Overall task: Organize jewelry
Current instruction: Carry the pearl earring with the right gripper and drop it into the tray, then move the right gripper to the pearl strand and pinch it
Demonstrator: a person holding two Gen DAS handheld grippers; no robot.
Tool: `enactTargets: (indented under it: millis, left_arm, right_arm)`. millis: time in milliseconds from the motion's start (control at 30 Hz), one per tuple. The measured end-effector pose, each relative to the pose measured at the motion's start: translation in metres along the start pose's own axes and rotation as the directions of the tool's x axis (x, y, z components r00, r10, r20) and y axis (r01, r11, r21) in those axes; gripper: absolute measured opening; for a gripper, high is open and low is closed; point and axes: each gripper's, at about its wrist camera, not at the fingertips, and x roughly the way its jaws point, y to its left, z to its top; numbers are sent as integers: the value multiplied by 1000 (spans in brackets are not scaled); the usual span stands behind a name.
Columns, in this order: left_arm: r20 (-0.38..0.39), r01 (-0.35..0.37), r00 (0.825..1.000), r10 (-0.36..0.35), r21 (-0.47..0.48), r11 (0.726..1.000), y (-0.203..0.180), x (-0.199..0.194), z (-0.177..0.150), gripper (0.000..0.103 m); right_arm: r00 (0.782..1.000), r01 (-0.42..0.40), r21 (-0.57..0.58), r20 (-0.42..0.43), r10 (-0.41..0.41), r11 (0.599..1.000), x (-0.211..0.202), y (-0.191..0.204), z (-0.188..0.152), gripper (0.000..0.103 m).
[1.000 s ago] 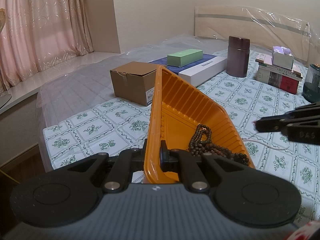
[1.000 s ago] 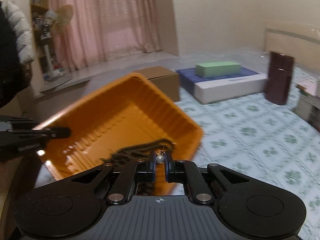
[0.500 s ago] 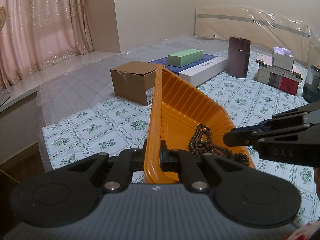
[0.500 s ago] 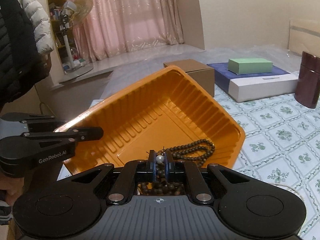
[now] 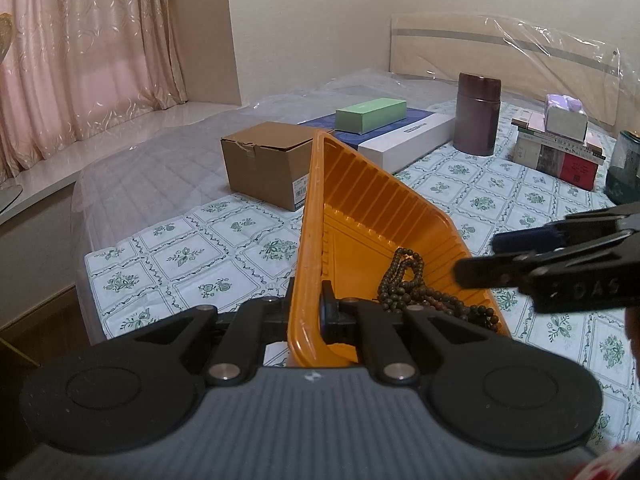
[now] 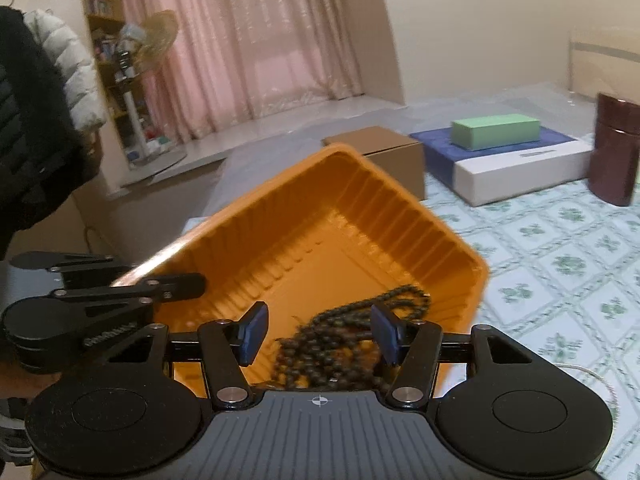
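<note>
Left claw (image 5: 306,312) pinched near wall of orange tray (image 5: 372,216), holding tray tilted above bed (image 5: 192,248). Dark bead necklace (image 5: 416,292) lay heaped in low corner of tray. Right claw (image 6: 318,332) spread wide, blue pads (image 6: 252,330) either side of bead heap, nothing pinched between them. Thin white cord (image 6: 592,374) lay on bedspread right of tray. Cardboard box (image 5: 266,162) sat beyond tray; green box (image 5: 370,114) on top of flat white box (image 5: 404,138); dark canister (image 5: 478,114) beside them.
</note>
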Motion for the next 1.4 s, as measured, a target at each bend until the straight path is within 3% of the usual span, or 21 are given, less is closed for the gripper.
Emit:
enactTargets:
  millis: [233, 600, 867, 1400]
  left_arm:
    - [-1, 0, 1000, 0, -2, 1000, 0, 0, 0, 7]
    - [-2, -2, 1000, 2, 2, 1000, 1, 2, -1, 7]
    - [-3, -3, 1000, 3, 6, 1000, 0, 3, -2, 7]
    - [-2, -3, 1000, 3, 5, 1000, 0, 3, -1, 7]
  right_arm:
    - [991, 129, 69, 23, -131, 989, -27, -39, -16, 57]
    - [944, 330, 195, -61, -324, 924, -68, -116, -63, 57]
    - [928, 371, 215, -100, -358, 903, -82, -134, -83, 57]
    - [915, 397, 146, -147, -376, 906, -59, -143, -93, 57]
